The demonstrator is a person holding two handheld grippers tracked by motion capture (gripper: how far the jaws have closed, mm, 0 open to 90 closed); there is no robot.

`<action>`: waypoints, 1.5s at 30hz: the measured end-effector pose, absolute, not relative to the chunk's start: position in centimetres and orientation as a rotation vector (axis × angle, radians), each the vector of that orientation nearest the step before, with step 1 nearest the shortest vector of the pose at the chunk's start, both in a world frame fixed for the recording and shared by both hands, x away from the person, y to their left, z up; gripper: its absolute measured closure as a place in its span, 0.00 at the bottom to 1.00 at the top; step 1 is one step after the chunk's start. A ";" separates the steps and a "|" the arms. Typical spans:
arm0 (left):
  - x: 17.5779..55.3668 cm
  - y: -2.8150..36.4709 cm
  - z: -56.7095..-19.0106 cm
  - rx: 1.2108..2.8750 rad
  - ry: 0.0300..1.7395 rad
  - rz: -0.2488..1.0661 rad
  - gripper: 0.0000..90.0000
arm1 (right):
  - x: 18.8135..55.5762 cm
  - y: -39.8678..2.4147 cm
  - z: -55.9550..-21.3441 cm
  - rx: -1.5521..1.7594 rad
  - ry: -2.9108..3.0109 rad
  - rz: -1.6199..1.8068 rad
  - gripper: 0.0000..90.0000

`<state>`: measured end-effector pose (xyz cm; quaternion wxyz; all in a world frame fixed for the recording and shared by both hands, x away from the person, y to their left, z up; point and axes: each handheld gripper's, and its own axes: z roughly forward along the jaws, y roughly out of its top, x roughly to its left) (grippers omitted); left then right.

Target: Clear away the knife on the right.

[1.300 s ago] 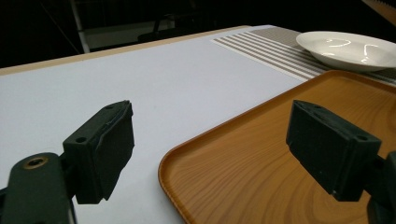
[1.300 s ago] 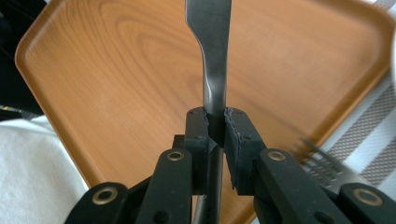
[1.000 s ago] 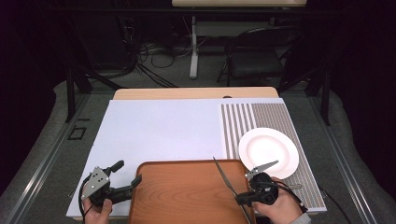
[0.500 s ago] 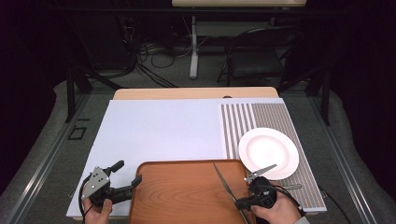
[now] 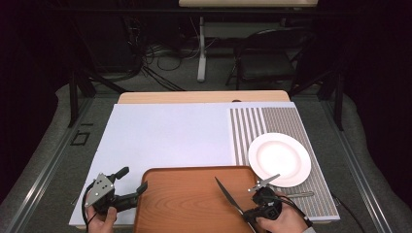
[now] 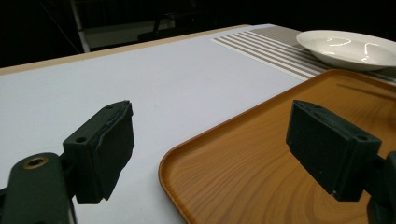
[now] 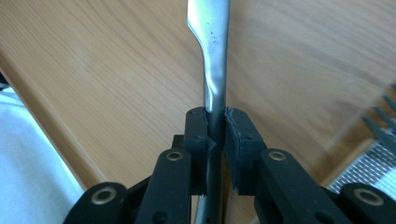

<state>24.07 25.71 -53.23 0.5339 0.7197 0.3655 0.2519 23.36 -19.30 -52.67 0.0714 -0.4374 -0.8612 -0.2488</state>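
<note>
Right gripper view shows the right gripper clamped on the handle of a slim steel table knife, its blade reaching ahead over the brown wood-grain plastic tray below. Keep that grip firm and lower the knife flat, well inside the rim. Farther off, the left gripper hangs wide open astride the tray's near corner.

Your right gripper view cuts off the knife's blade at the top edge. Your fingers hide part of its handle. The tray's near edge runs off the high view's bottom.
</note>
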 end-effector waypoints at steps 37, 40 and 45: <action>24.1 25.8 -53.3 1.708 0.882 0.594 0.17 | 22.7 -17.0 -53.2 -1.165 -2.712 -0.925 1.00; 24.1 25.8 -53.3 1.713 0.878 0.594 0.17 | 22.8 -17.1 -53.5 -1.173 -2.718 -0.914 1.00; 24.1 25.7 -53.4 1.713 0.883 0.594 0.17 | 22.9 -17.3 -53.6 -1.183 -2.695 -0.925 1.00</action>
